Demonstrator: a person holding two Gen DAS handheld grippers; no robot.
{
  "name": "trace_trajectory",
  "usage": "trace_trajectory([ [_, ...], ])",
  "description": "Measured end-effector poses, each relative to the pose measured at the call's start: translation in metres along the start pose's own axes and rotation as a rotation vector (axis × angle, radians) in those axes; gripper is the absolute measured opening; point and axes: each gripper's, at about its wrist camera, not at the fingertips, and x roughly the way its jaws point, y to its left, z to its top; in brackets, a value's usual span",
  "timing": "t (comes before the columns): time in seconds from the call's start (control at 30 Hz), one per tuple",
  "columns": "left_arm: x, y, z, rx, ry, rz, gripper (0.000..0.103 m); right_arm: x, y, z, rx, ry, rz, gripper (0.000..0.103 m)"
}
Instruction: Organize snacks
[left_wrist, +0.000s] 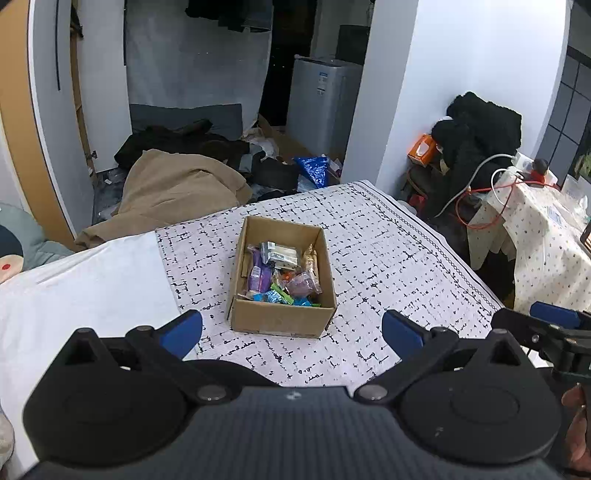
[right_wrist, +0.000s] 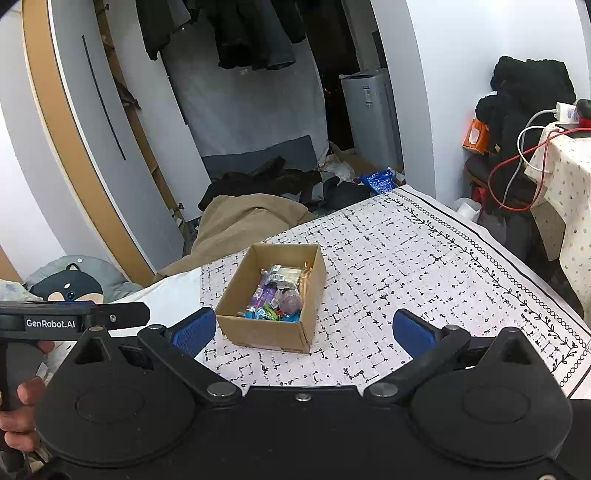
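An open cardboard box (left_wrist: 258, 317) stands on a table with a black-and-white patterned cloth (left_wrist: 388, 266). Several wrapped snacks (left_wrist: 280, 275) lie inside: purple, green, blue and silver packets. My left gripper (left_wrist: 291, 334) is open and empty, held just short of the box's near wall. In the right wrist view the box (right_wrist: 258, 332) and its snacks (right_wrist: 277, 299) sit slightly left of centre. My right gripper (right_wrist: 303, 330) is open and empty, near the box's front right corner. The other gripper shows at the edge of each view.
A white sheet (left_wrist: 74, 295) covers the table's left part. A beige blanket (left_wrist: 177, 192) and dark clothes lie on the floor beyond. A side table with a spotted cloth (left_wrist: 546, 240), cables and black clothing stands at the right.
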Motion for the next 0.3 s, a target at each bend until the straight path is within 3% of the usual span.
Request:
trace_trajectory([
  [0.3, 0.0051, -0.0041, -0.0013, 0.010, 0.000, -0.007, 0.103, 0.0068, -0.0031, -0.0037, 0.008, 0.015, -0.004, 0.103],
])
